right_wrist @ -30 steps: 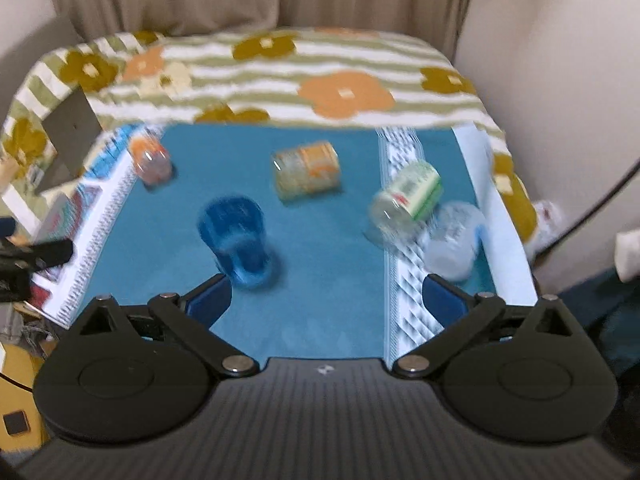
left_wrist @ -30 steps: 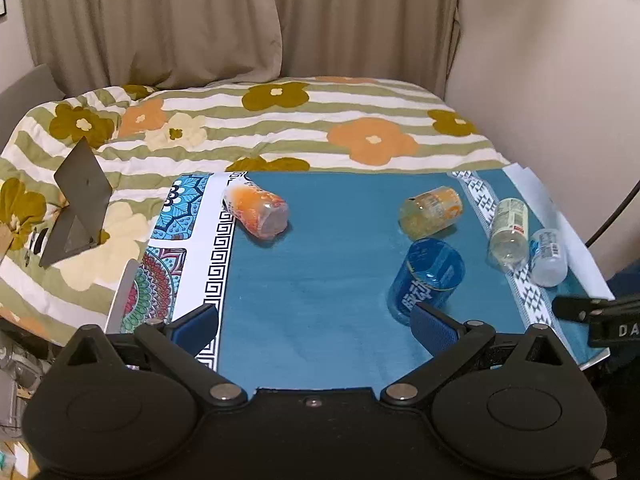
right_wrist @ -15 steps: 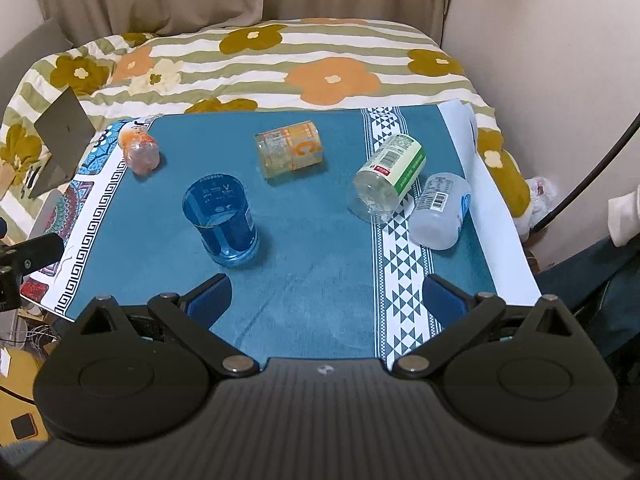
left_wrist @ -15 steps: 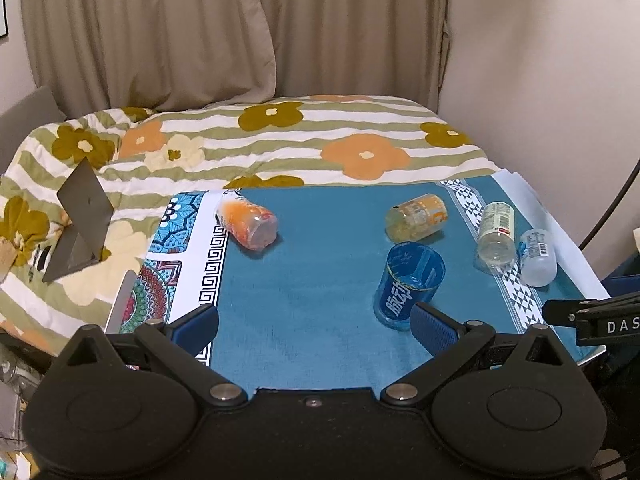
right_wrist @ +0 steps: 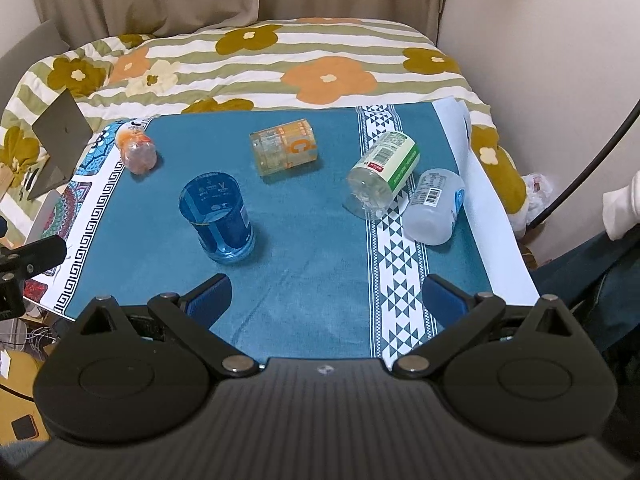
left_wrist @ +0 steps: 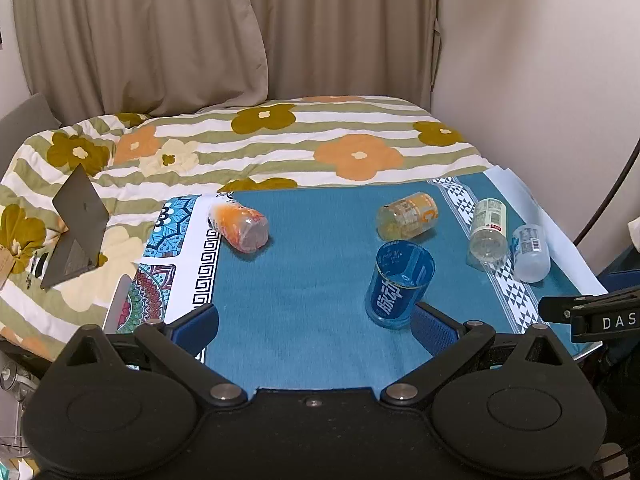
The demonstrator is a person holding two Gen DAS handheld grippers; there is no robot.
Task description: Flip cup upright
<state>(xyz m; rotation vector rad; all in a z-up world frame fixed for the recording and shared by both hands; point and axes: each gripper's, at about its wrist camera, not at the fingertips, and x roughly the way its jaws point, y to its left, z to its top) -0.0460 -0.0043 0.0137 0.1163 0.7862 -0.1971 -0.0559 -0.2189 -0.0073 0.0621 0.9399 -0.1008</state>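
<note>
1. The blue cup (right_wrist: 218,220) stands upright on the teal cloth (right_wrist: 304,272), mouth up, left of centre in the right wrist view; the flip looks done.
2. The right gripper (right_wrist: 326,300) sits at the bottom of its frame, jaws wide and empty, well clear of the cup, likely so as not to knock it.
3. The left gripper (left_wrist: 316,330) is likewise spread wide and holds nothing; in its view the cup (left_wrist: 400,284) sits just beyond its right-hand fingertip (left_wrist: 434,332).
4. Four bottles lie on their sides: an orange one (right_wrist: 136,148) at upper left, a yellow one (right_wrist: 286,148) behind the cup, and a green-labelled one (right_wrist: 384,172) touching a clear one (right_wrist: 434,208) at right.
5. Nothing crowds the cup.
</note>
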